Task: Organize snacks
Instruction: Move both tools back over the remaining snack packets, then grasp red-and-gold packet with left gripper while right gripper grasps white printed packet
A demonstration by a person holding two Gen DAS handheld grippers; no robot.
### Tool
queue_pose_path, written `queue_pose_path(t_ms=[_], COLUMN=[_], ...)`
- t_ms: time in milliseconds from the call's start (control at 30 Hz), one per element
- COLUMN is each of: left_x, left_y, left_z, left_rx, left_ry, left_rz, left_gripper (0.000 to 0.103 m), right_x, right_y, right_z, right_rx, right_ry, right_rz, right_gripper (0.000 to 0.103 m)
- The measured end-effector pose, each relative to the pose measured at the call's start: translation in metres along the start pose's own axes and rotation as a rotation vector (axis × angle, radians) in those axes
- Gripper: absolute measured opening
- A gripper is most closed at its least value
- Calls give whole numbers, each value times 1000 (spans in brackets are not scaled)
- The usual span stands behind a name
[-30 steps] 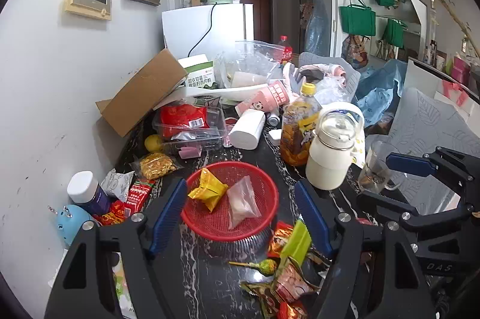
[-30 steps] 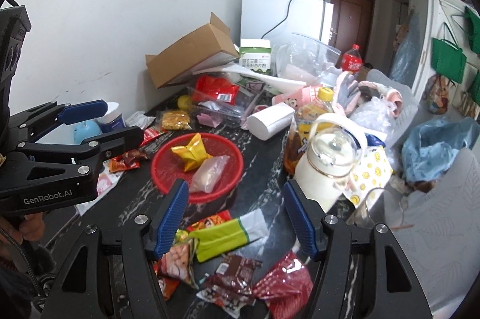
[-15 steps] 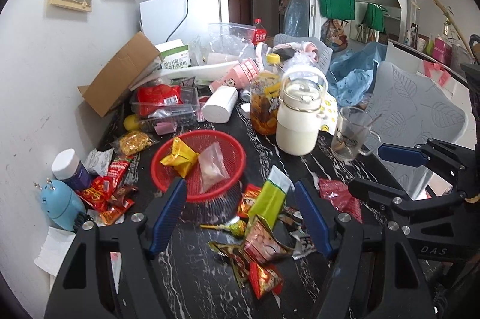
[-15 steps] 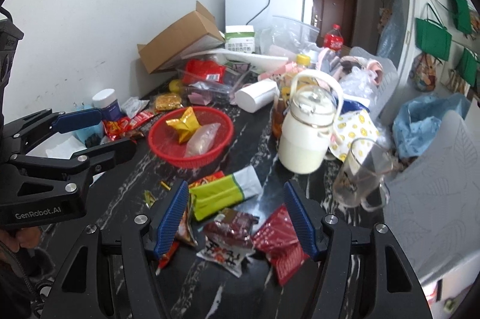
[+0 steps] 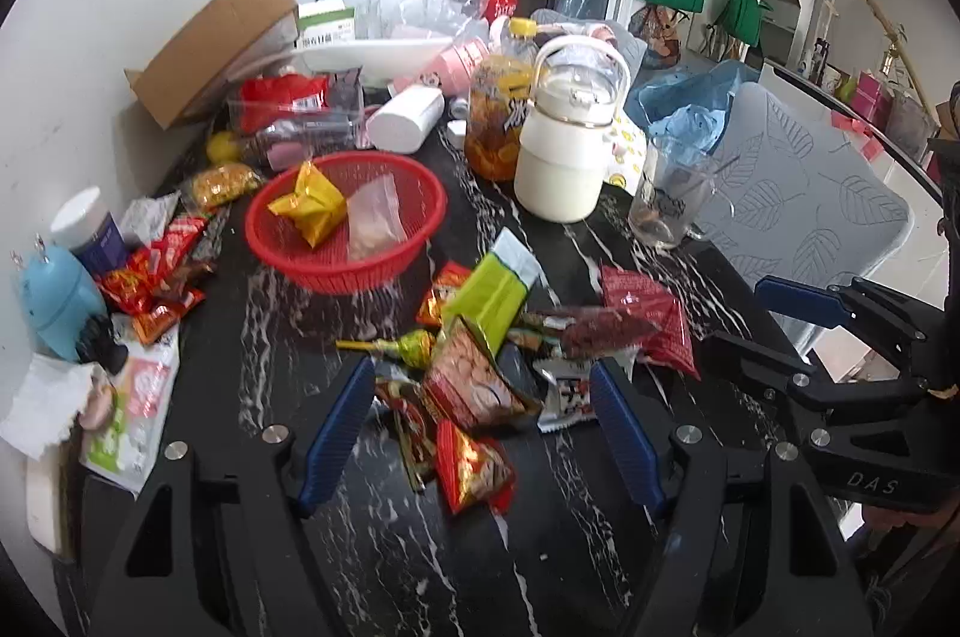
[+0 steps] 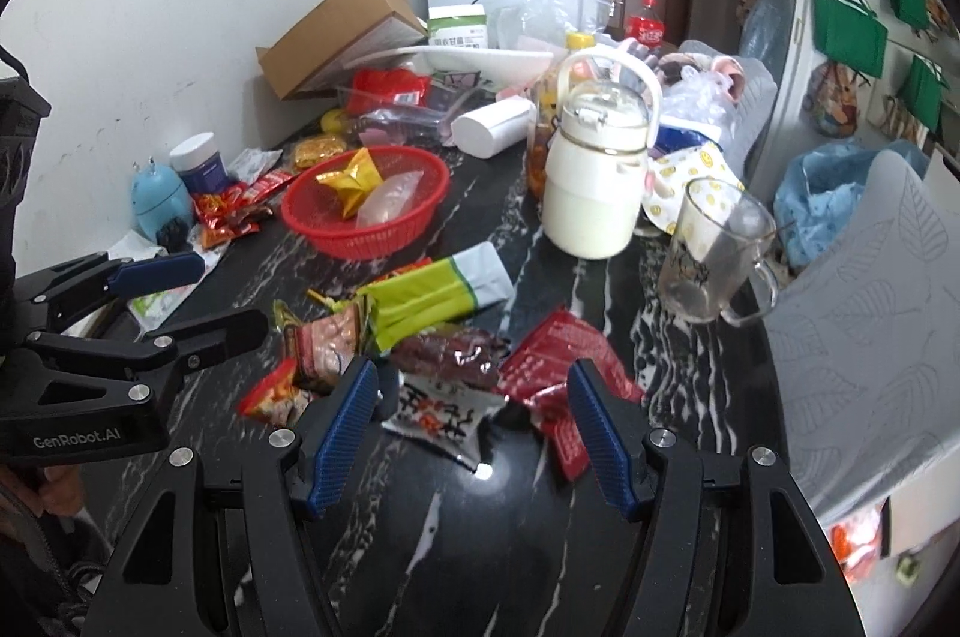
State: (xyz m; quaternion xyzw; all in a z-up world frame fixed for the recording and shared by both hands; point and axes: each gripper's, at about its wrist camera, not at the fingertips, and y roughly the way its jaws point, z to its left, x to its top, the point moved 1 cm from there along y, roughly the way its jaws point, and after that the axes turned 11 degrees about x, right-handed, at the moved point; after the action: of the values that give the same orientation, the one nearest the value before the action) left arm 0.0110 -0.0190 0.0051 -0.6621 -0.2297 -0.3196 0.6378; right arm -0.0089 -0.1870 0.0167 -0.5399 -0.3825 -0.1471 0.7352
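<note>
A red mesh basket (image 5: 360,271) (image 6: 360,241) stands on the black marble table and holds a yellow packet (image 5: 309,208) and a clear pinkish bag (image 5: 375,217). In front of it lies a loose pile of snacks: a green packet (image 5: 492,289) (image 6: 432,298), a lollipop (image 5: 408,346), a red packet (image 5: 648,313) (image 6: 558,355) and a white packet with red print (image 6: 438,412). My left gripper (image 5: 480,427) (image 6: 198,301) hangs open over the pile's left part. My right gripper (image 6: 471,427) (image 5: 762,325) hangs open over its right part. Neither holds anything.
A cream jug (image 5: 564,151), a glass mug (image 6: 708,253) and a bottle of orange drink (image 5: 498,121) stand right of the basket. More red snack packets (image 5: 150,283), a blue gadget (image 5: 54,301) and a jar (image 5: 90,229) sit by the left wall. A grey chair (image 5: 810,199) is on the right.
Both grippers have sunk and tipped down towards the snack pile, which now fills the space between their fingers. The basket sits higher in both views. Jaw widths are unchanged.
</note>
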Motion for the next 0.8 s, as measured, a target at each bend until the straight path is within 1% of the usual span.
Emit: queue_pose_path(t_ms=[233, 467, 667, 800], left_x=[-21, -37, -46, -49], left_y=[15, 34, 48, 56], left_z=[3, 5, 5, 4], left_rx=[-14, -35, -40, -58], left_ry=[-25, -40, -44, -47], left_rz=[64, 118, 149, 162], left_gripper=[73, 73, 73, 73], right_x=[-20, -37, -44, -45], right_y=[11, 34, 49, 58], right_z=[-2, -7, -11, -15], right_rx=[19, 46, 63, 75], right_ry=[38, 89, 121, 140], right_rz=[43, 101, 132, 145], right_gripper=[66, 66, 66, 67])
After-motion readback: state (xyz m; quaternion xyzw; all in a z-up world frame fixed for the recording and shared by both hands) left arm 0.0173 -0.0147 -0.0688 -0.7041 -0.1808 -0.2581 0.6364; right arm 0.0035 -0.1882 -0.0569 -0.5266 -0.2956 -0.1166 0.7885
